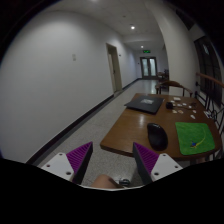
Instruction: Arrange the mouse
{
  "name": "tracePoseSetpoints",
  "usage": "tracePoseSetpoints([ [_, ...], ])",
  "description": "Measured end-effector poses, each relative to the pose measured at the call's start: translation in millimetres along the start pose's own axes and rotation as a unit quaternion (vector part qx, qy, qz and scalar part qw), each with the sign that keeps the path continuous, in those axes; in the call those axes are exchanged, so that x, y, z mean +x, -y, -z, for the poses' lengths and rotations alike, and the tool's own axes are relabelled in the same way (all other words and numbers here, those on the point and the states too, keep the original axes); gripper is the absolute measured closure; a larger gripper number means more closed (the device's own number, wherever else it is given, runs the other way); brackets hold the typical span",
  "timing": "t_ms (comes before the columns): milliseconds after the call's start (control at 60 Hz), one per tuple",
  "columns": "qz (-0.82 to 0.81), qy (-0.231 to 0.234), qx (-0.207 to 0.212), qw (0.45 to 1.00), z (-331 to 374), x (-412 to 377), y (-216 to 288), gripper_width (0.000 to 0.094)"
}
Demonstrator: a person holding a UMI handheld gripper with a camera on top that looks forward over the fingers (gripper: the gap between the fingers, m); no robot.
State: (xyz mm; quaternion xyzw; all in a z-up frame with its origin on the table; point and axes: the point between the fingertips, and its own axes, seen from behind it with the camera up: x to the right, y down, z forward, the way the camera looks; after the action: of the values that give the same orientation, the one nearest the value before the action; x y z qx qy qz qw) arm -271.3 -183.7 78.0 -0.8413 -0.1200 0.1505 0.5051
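On the table [133,131], mouse [157,135] beyond open tongs [113,158].

A handheld two-finger gripper [112,162] shows its working end: two pale, whitish fingers [59,168], each lined on the inner face with a purple pad [78,157]. The pads are wedge-shaped, tapering to a pointed tip, and their surfaces carry a fine ribbed or cross-hatched texture. The second pad [150,158] mirrors the first, backed by the same light-coloured finger body. A wide gap separates the two. No cables, screws or markings are legible.
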Motion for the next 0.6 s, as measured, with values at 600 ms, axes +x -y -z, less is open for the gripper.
tracePoseSetpoints([
  [600, -0.012, -0.118, -0.029, 0.993, -104.4, 195.4, -6.2, 0.0119],
])
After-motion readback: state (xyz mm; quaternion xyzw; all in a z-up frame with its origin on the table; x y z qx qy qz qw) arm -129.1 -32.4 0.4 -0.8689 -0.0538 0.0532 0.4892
